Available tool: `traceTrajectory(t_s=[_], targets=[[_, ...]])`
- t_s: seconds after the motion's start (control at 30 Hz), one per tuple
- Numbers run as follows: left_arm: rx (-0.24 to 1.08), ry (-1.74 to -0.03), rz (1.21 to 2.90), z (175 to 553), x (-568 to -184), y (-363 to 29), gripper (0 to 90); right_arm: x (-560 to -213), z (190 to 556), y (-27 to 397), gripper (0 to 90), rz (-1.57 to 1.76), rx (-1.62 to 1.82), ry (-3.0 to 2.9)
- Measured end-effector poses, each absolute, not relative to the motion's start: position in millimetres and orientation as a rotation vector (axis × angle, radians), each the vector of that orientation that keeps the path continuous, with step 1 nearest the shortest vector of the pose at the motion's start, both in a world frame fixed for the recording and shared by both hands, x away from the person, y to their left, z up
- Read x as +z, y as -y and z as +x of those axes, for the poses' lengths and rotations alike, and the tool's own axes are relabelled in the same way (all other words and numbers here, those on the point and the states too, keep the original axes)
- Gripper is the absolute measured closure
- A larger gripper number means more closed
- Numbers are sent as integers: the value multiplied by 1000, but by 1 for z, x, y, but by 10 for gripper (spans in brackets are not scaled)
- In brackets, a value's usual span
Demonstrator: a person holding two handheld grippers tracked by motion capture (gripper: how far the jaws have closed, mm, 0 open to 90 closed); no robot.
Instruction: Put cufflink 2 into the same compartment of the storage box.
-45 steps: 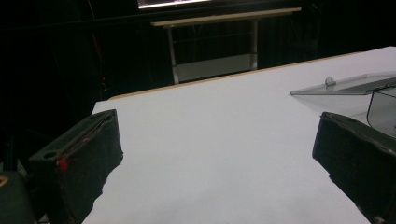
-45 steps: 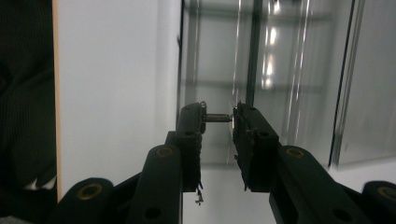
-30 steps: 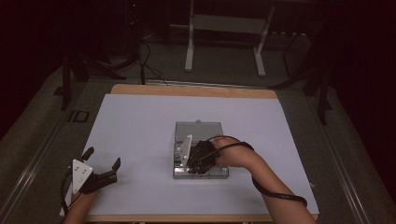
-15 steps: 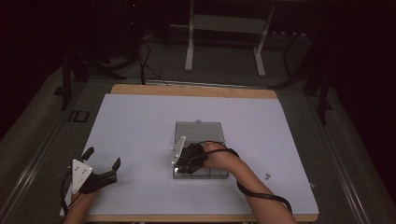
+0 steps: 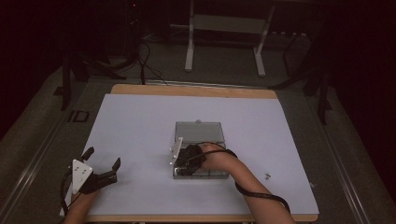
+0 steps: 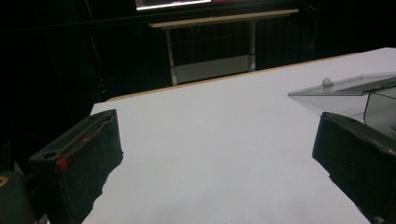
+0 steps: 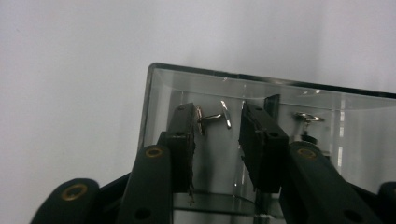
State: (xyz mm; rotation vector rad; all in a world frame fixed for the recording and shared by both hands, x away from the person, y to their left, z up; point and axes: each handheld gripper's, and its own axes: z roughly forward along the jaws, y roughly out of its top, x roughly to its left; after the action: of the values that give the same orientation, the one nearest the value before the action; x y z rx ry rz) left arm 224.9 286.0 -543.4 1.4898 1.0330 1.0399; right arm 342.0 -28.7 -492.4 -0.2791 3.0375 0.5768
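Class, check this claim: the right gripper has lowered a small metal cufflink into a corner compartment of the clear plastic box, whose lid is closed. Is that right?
Not quite: the lid is open, as the left gripper view shows, swung back flat behind the clear plastic box. The rest stands: the right gripper is down in a corner compartment with the cufflink between its jaws, which have just been opening.

A white sheet (image 5: 140, 126) is covering the bench (image 5: 196, 89), leaving a strip of bare wood showing along the far edge. Two tiny metal bits (image 5: 267, 176) are lying on the sheet towards the near right, well apart from everything else. Beyond the bench, a pale metal stand (image 5: 224, 23) is rising from the dark floor, and black cables (image 5: 140, 60) are trailing across the floor to its left.
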Motion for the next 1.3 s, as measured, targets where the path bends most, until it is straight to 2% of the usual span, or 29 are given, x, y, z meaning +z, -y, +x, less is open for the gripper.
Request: traceTrajectory(t_s=[0.23, 0.53, 1.3], targets=[[1039, -1034, 1489, 225, -543, -286, 24, -465, 337, 45, 612, -269, 573, -3021], [1040, -1036, 1491, 225, -543, -286, 24, -445, 335, 90, 584, -168, 455, -3033], [1044, -1035, 1492, 225, -543, -285, 24, -440, 325, 212, 550, 85, 239, -3030]])
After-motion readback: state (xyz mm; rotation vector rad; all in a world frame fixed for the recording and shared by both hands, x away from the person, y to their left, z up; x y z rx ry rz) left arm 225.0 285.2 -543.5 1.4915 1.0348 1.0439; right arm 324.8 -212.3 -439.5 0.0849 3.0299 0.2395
